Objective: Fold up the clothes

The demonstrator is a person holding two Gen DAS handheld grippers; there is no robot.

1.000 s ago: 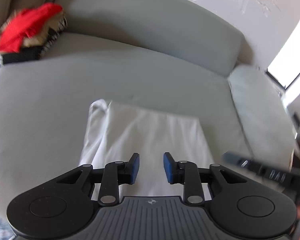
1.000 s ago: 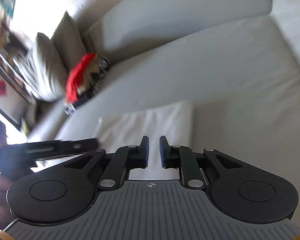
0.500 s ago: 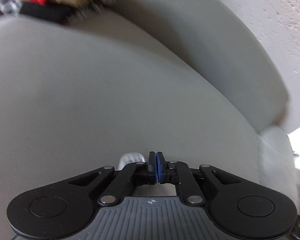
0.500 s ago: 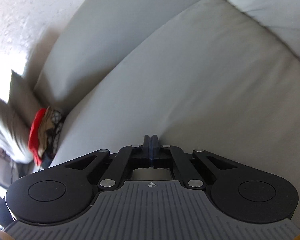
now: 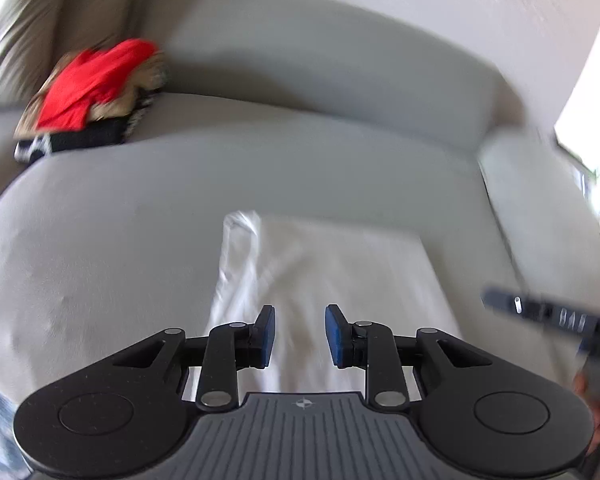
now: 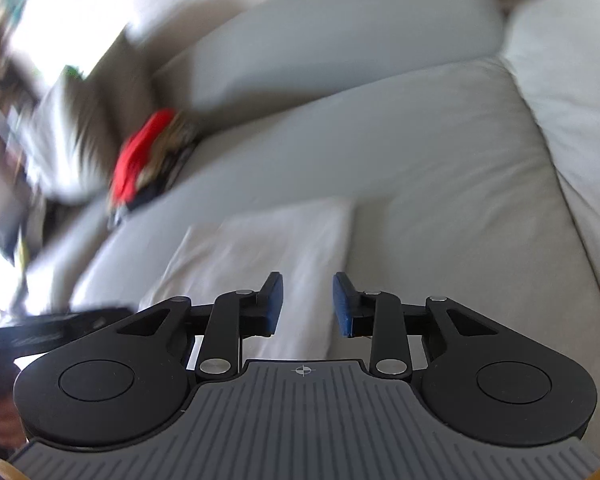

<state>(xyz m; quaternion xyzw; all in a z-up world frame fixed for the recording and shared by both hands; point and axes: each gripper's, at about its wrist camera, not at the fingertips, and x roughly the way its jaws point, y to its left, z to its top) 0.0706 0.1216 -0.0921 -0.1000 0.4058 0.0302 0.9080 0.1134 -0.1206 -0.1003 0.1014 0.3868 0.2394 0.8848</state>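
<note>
White garment folded on grey sofa, both jaws released

Grey sofa [image 5: 140,240] seat, matte woven fabric, soft rounded cushions. White garment [image 5: 320,272] lies flat mid-seat as a smooth rectangle, thin cloth, rumpled strip along its left edge. Pile of clothes [image 5: 88,92] at back corner: red on top, tan and black under, blurred. Left gripper [image 5: 300,330] and right gripper [image 6: 307,303] hover over the garment's near end, blue-padded jaws apart, empty

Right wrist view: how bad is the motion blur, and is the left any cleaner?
Right wrist view: heavy smear on the clothes pile and white garment; window light blows out the left edge. Left wrist view: milder blur, garment folds readable, pile streaked.
</note>
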